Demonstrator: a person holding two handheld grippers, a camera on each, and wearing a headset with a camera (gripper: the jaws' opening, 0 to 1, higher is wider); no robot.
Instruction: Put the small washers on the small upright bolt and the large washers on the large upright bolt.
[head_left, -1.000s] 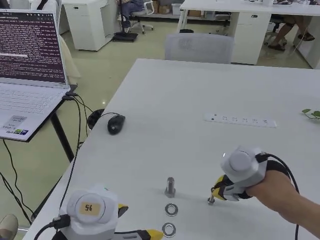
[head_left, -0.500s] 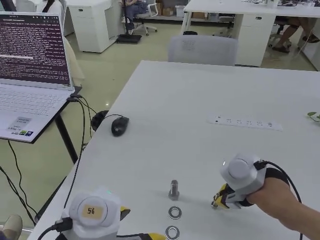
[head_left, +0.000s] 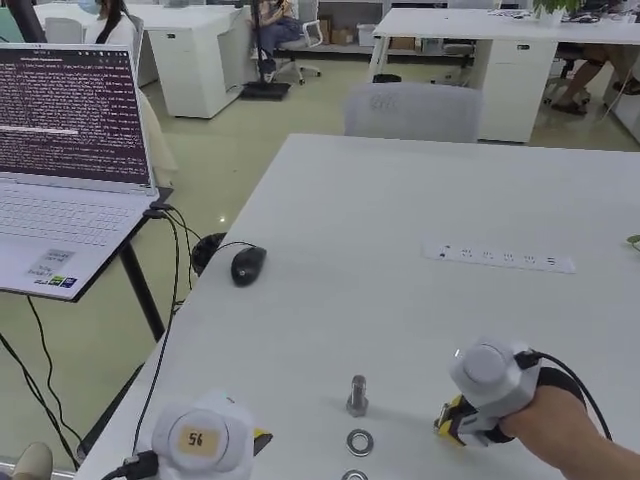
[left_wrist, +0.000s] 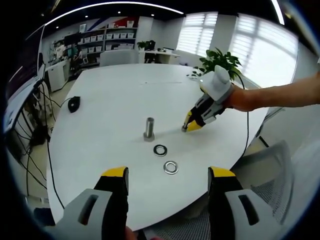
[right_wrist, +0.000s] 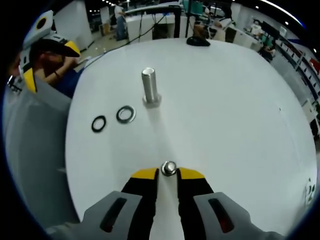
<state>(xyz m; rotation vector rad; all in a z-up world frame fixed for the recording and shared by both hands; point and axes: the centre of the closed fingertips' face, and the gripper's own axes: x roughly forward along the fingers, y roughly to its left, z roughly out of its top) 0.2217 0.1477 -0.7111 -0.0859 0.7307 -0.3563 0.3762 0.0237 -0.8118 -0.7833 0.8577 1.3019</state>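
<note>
1. A white table (head_left: 400, 200) is standing in an open office, carrying a mouse (head_left: 248, 265) and a power strip (head_left: 497, 258). A laptop (head_left: 70, 150) is sitting on a stand off its left edge.
2. Over the last second the head camera has been tilting, so everything is sitting lower in that view, but nothing is shifting against the table. The right gripper (right_wrist: 168, 175) is staying at the small bolt (right_wrist: 169, 168). The inner washer (right_wrist: 126, 114) and outer washer (right_wrist: 99, 123) are lying where they were, flat and apart, just beside the large bolt (right_wrist: 150, 86).
3. This is suggesting that the small-bolt step is still under way. The two loose washers are probably the large ones, waiting for the large bolt, whose shank is appearing bare.
4. The right jaws are sitting nearly together, their tips flanking the small bolt's top. Whether they are pinching anything cannot be told. The left gripper (left_wrist: 168, 172) is hovering over the near table edge with its jaws spread wide and holding nothing, pointing toward both washers.
5. In the head view the right gripper's body is covering the small bolt, and the bottom edge is cutting off the outer washer. A ring is showing around the small bolt's top, too small to tell washer from bolt, so no count is possible.
</note>
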